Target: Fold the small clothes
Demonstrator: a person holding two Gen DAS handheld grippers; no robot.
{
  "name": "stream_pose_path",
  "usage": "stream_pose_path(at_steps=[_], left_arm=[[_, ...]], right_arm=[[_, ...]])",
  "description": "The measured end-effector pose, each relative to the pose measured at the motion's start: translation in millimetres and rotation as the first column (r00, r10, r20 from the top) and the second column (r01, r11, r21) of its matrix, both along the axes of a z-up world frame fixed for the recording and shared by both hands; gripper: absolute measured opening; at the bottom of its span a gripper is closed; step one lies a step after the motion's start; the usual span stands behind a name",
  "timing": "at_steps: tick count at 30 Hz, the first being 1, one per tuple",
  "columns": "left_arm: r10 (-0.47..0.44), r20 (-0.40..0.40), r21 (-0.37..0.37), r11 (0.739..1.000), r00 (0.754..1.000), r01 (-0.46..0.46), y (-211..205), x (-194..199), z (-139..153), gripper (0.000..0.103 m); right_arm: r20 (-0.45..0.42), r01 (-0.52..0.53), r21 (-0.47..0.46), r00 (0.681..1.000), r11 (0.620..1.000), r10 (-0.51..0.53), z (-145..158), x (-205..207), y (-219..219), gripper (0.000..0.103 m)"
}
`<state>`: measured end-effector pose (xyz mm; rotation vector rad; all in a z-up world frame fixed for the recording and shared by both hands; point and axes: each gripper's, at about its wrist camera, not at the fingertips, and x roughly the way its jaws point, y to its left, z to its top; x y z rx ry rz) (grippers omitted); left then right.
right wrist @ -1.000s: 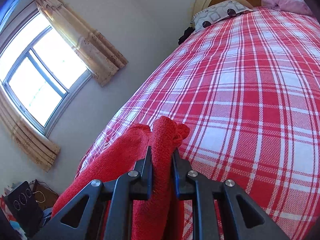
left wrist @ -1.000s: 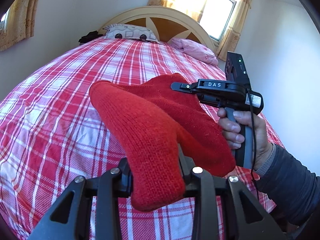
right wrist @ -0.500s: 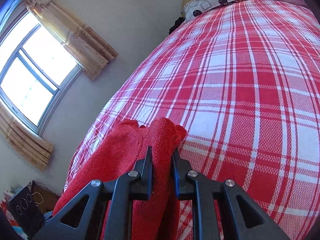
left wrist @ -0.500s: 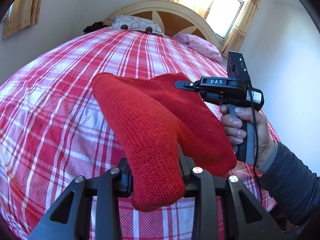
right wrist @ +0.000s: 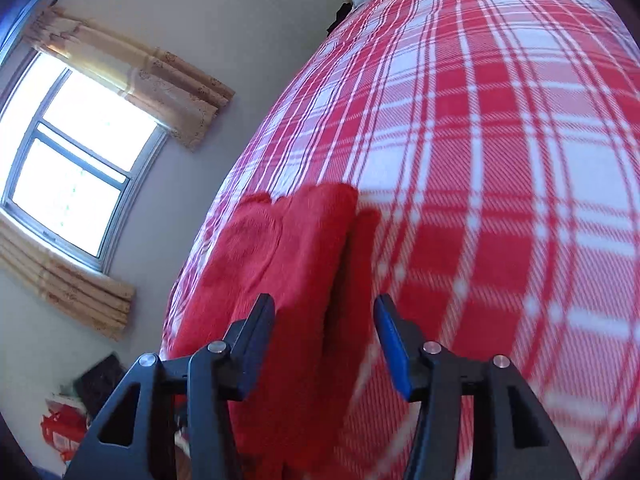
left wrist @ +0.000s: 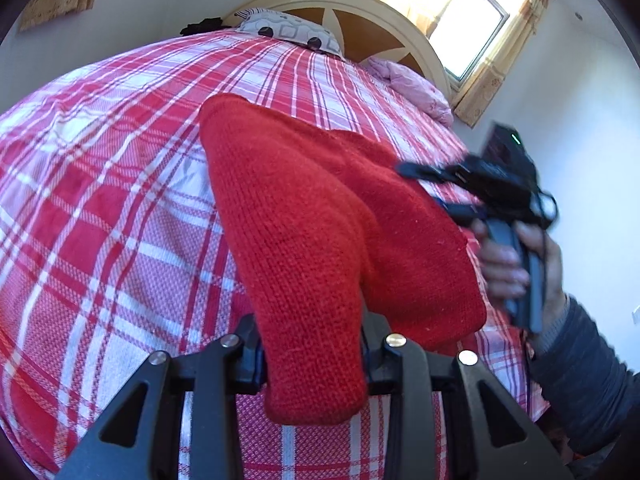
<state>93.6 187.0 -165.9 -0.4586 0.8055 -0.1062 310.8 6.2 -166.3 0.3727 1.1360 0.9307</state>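
A red knitted garment [left wrist: 320, 220] lies partly folded on the plaid bed. My left gripper [left wrist: 312, 344] is shut on its near edge, the knit bulging out between the fingers. In the left wrist view my right gripper [left wrist: 424, 188] sits at the garment's right edge, blurred. In the right wrist view my right gripper [right wrist: 324, 328] is open, its jaws standing apart on either side of the red garment [right wrist: 272, 280], which lies loose between them.
The red-and-white plaid bedspread [left wrist: 100, 200] covers the bed. A patterned pillow [left wrist: 288, 32] and a pink pillow [left wrist: 408, 84] lie by the headboard. Windows with curtains [right wrist: 80, 168] are on the walls. Bags sit on the floor [right wrist: 68, 424] beside the bed.
My right gripper has opened and let go of the red garment's edge. The garment has come lower onto the bed. My left gripper stays shut on it.
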Motion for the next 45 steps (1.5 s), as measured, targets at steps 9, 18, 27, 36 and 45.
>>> stream_pose_path(at_steps=[9, 18, 27, 36, 45], left_arm=[[0.027, 0.003, -0.06, 0.998, 1.0, -0.027, 2, -3, -6, 0.042], [0.04, -0.029, 0.002, 0.999, 0.999, -0.04, -13, -6, 4, 0.04], [0.097, 0.032, 0.032, 0.995, 0.995, -0.098, -1, -22, 27, 0.066], [0.186, 0.011, 0.224, 0.957, 0.982, -0.184, 2, 6, 6, 0.086], [0.17, 0.029, 0.116, 0.978, 0.985, -0.172, 9, -9, -22, 0.103]], right_arm=[[-0.051, -0.135, 0.033, 0.989, 0.99, 0.137, -1, -91, -18, 0.061], [0.041, -0.085, -0.056, 0.995, 0.995, 0.087, 20, -113, -25, 0.01], [0.314, 0.008, -0.117, 0.949, 0.993, 0.029, 82, -130, -23, 0.02], [0.248, -0.045, -0.153, 0.965, 0.987, 0.082, 74, -91, 42, 0.033], [0.206, 0.012, -0.099, 0.978, 0.995, 0.009, 53, -80, 19, 0.033]])
